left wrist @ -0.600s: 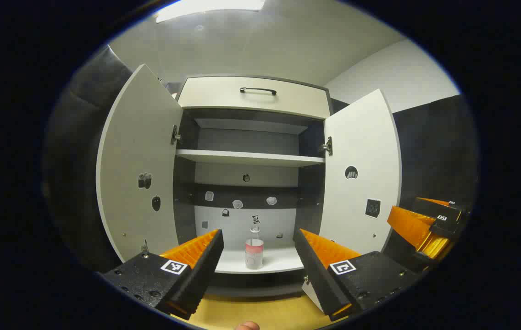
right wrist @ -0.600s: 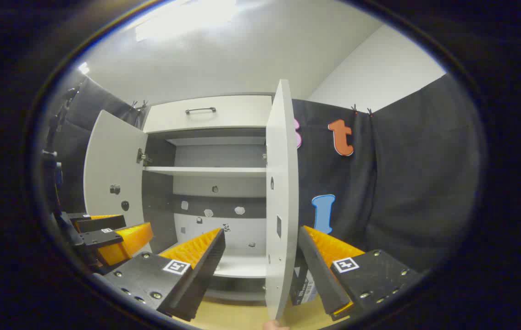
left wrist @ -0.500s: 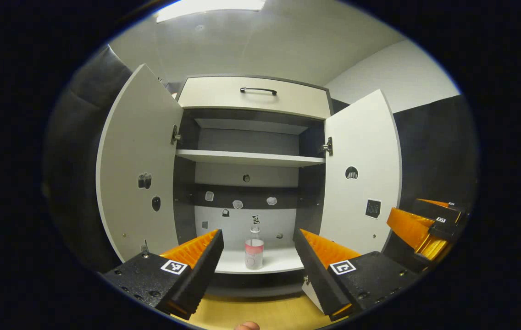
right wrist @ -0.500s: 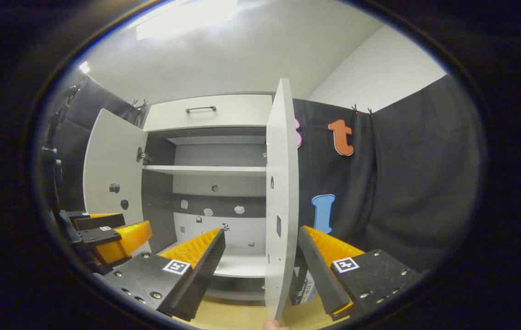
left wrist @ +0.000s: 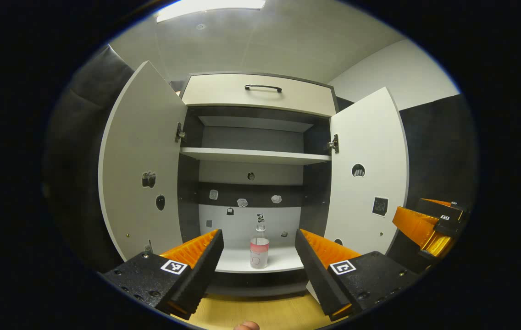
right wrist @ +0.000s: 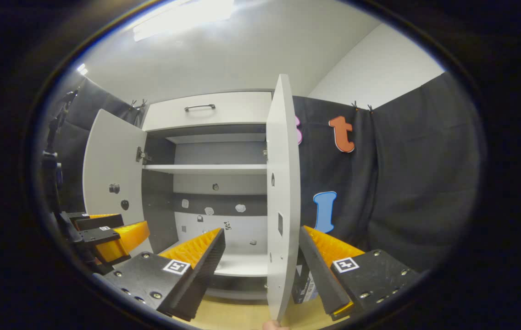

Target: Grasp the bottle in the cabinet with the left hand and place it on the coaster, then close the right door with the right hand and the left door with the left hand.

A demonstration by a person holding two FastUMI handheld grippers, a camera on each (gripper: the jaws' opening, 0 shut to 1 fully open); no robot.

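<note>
My left gripper [left wrist: 257, 245] has its two fingers spread wide and holds nothing; between them, farther off, I see one bottle [left wrist: 259, 251] standing upright on the bottom shelf [left wrist: 283, 261] of the cabinet [left wrist: 260, 94]. The cabinet has two doors, left door [left wrist: 143, 160] and right door [left wrist: 368, 169], both open, and one drawer handle [left wrist: 263, 87] on top. My right gripper [right wrist: 260, 245] is also spread and empty; the edge of the right door [right wrist: 283, 192] stands between its two fingers, not touching them as far as I see.
</note>
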